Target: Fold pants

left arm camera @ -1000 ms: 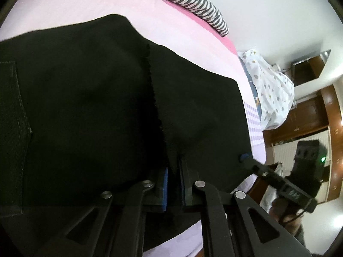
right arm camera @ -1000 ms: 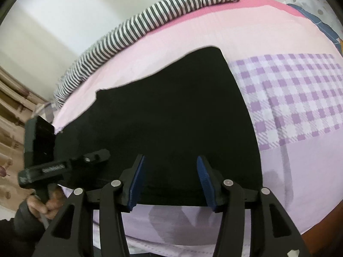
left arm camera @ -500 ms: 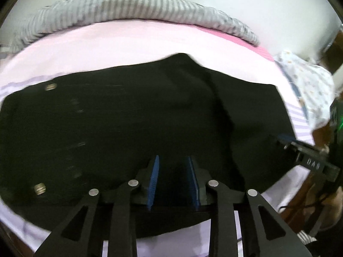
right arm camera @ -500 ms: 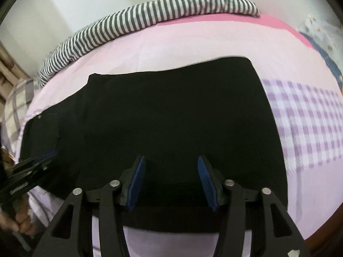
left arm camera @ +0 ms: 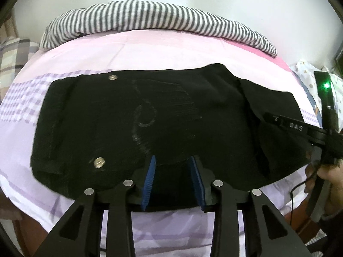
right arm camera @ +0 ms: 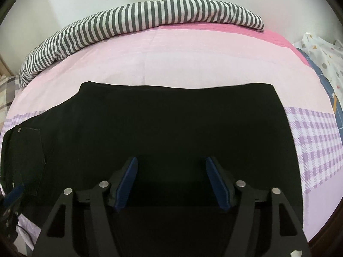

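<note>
Black pants (left arm camera: 171, 117) lie folded flat on the pink and lilac bed sheet (left arm camera: 150, 51), waist with metal buttons (left arm camera: 99, 162) to the left. My left gripper (left arm camera: 173, 160) hovers over the near edge of the pants, pointing steeply down. Its jaws are opening and no cloth is pinched between the blue pads (left arm camera: 150, 177). In the right wrist view, the pants (right arm camera: 171, 117) fill the middle and my right gripper (right arm camera: 171, 161) stands over them. Its jaws are opening too, wide apart, with nothing gripped. The right gripper (left arm camera: 285, 124) also shows at the right edge of the left wrist view.
A grey-and-white striped duvet (right arm camera: 133, 17) runs along the bed's far side against a white wall. A spotted white pillow (right arm camera: 321, 53) lies at the right and a plaid one (left arm camera: 10, 53) at the left. A hand (left arm camera: 325, 177) holds the right gripper. The bed's near edge is just below both grippers.
The left gripper let go of the pants fabric and its jaws spread. Both views pulled back and swung along the pants. The right jaws widened.
</note>
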The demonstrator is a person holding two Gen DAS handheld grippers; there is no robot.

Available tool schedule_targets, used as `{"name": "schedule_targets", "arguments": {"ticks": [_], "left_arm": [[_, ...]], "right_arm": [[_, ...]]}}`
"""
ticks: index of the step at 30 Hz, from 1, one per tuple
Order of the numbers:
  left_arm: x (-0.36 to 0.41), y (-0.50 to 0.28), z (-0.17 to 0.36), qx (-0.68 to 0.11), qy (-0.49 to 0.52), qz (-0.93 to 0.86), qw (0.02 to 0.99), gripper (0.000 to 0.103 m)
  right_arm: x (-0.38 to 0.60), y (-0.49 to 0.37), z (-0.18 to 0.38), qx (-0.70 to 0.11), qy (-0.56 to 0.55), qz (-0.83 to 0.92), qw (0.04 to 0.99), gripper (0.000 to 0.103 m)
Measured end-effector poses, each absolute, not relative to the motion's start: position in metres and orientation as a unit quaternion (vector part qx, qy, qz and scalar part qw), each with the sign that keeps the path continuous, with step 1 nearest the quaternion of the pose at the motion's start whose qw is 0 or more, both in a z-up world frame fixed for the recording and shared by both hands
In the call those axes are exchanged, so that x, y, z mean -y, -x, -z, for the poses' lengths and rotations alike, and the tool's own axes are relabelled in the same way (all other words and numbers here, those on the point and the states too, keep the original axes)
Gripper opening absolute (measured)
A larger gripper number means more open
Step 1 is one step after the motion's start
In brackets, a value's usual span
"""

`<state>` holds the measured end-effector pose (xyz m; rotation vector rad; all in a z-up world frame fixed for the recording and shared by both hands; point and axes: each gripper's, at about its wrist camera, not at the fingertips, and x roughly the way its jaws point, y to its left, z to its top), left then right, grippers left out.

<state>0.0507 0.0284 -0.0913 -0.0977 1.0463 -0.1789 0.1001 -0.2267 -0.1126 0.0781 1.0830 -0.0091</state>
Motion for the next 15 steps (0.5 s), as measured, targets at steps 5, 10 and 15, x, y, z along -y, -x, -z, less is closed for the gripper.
{"name": "schedule_targets", "arguments": {"ticks": [5, 10, 15], "left_arm": [[-0.063, -0.034, 0.082, -0.485, 0.107, 0.089, 0.863, 0.044], [-0.116, -0.017, 0.076, -0.464, 0.203, 0.092, 0.857, 0.052], [-0.159, -0.004, 0.084, -0.457, 0.288, 0.084, 0.837, 0.053]], "right_arm": [[0.221, -0.1, 0.111, -0.518, -0.045, -0.001, 0.854, 0.065], [0.214, -0.09, 0.109, -0.525, -0.073, -0.044, 0.847, 0.068], [0.208, -0.079, 0.102, -0.523, -0.122, -0.07, 0.841, 0.07]]}}
